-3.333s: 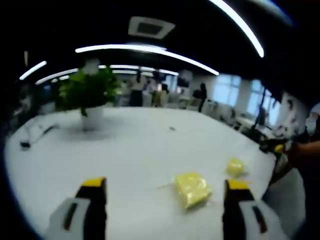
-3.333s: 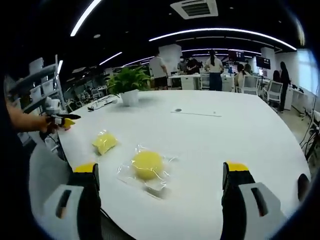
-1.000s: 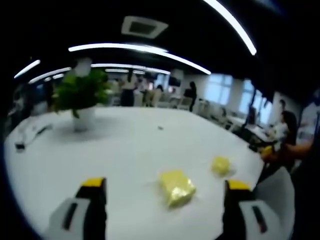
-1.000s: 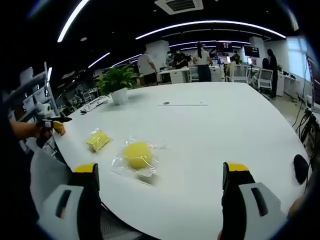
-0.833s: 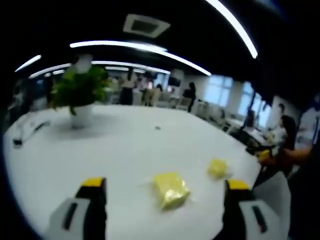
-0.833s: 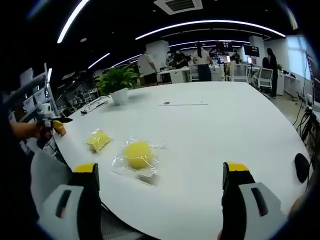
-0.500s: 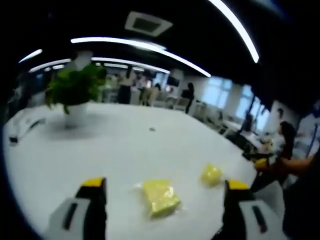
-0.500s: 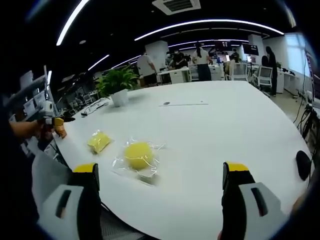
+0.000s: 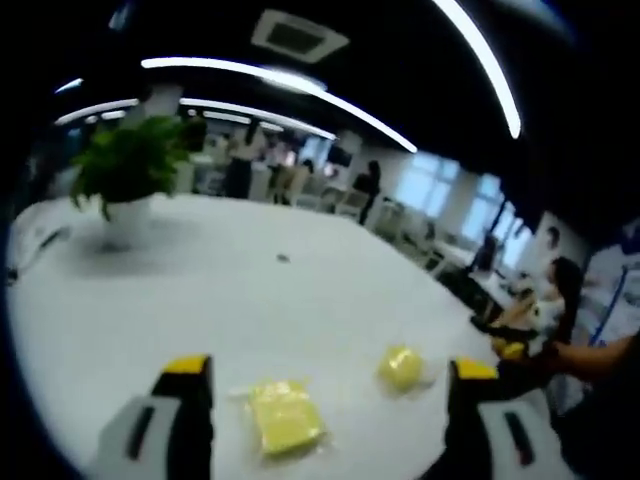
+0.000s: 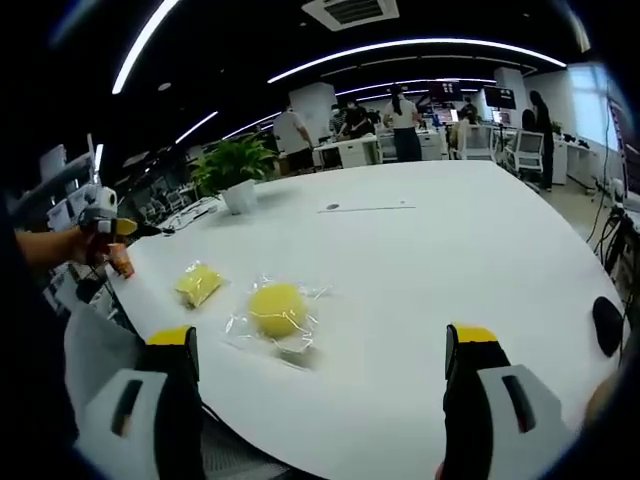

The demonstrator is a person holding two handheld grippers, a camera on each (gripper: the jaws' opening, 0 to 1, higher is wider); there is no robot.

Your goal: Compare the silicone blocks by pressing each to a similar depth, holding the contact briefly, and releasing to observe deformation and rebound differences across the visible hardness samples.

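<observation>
Two yellow silicone samples in clear wrap lie near the white table's edge. The squarish block [image 9: 285, 430] [image 10: 199, 283] is the left one; the round block [image 10: 277, 308] [image 9: 400, 367] lies beside it. My left gripper [image 9: 330, 368] is open, off the table edge and short of the squarish block; in the right gripper view it [image 10: 105, 228] is held up in a hand at the far left. My right gripper [image 10: 321, 336] is open with nothing in it, hovering short of the round block; in the left gripper view it [image 9: 510, 350] shows at the right, in a hand.
A potted plant [image 10: 240, 165] [image 9: 125, 175] stands at the far side of the white table [image 10: 430, 250]. A small dark mark [image 10: 333, 207] lies mid-table and a black object [image 10: 607, 325] sits at the right edge. People and desks fill the room behind.
The left gripper view has swung, so both blocks sit lower and further left in it. In the right gripper view the left gripper has risen slightly. The blocks lie where they were.
</observation>
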